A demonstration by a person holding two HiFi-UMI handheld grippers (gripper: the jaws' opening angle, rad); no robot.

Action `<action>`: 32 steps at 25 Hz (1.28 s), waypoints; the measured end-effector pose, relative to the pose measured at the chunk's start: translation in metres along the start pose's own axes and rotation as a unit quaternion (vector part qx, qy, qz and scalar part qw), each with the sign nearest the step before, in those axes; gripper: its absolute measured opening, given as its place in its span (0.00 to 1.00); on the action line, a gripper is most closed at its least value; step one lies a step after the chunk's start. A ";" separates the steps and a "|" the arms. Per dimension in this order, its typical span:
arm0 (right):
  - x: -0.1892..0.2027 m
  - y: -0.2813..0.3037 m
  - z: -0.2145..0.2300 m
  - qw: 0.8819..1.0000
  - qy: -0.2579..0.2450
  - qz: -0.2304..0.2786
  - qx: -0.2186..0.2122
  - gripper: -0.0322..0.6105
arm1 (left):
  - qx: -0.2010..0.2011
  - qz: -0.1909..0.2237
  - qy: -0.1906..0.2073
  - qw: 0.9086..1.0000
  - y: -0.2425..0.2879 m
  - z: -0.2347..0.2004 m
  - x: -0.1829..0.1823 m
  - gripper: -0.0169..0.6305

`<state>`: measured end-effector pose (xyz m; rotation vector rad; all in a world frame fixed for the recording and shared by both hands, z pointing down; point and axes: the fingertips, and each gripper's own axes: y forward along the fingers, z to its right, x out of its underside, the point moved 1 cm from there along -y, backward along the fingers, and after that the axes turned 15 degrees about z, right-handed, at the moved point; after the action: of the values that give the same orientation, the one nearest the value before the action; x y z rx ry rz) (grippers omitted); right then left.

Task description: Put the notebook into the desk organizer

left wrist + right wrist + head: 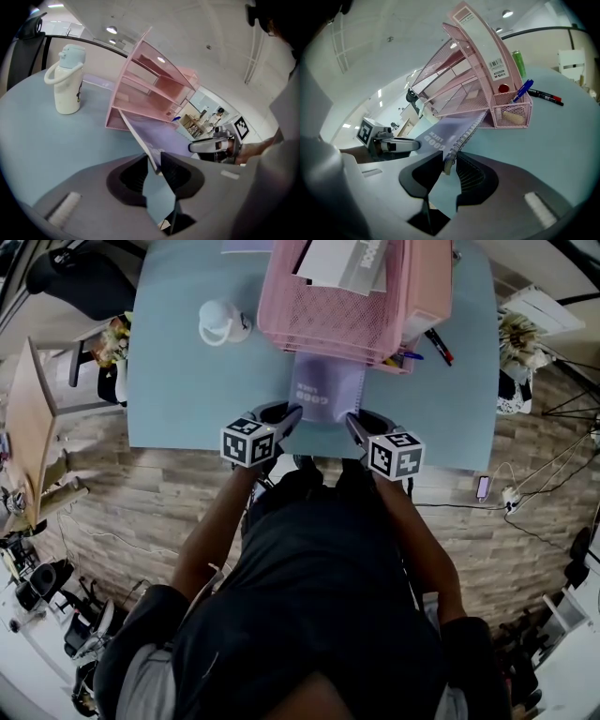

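Pale blue counter (169, 381), largest item, carrying everything listed below.

Pink mesh desk organizer (328, 306), tiered, set at the far edge of the counter toward the far right corner; white papers (342, 263) stood in its upper part.

Lilac spiral-bound notebook (326, 390), white lettering on the cover, placed between the organizer and the middle of the counter's near edge; far end reaching the mouth of the lowest tier, near end held by both grippers. Not clear whether that far end is already inside the tier.

Left gripper (284, 415), jaws closed flat on the notebook's plain left edge, thin cover pinched between the pads (165, 168).

Right gripper (354, 420), jaws closed a little wider on the notebook's wire-bound right edge, spiral coils (457, 145) caught between them.

White bottle (223, 322) with loop handle, upright, left of the organizer, clear of it.

Blue pen (520, 91), stood in the mesh cup at the organizer's right end.

Black-and-red pen (546, 96), lying on the counter just right of that cup.
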<state>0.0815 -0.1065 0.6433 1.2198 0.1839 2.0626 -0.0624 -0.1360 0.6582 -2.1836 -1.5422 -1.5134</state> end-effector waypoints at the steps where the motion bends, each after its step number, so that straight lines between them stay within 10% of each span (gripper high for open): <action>1: -0.001 0.003 0.002 1.000 0.000 0.000 0.001 0.19 | -0.002 0.000 -0.001 1.000 0.002 -0.002 -0.001 0.26; 32: -0.024 0.073 0.064 0.998 0.026 -0.034 0.050 0.19 | -0.053 -0.022 0.003 0.998 0.067 -0.056 -0.028 0.26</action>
<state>0.1037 -0.1896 0.6943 1.2022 0.3519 2.0475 -0.0504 -0.2184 0.6962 -2.2123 -1.5522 -1.6479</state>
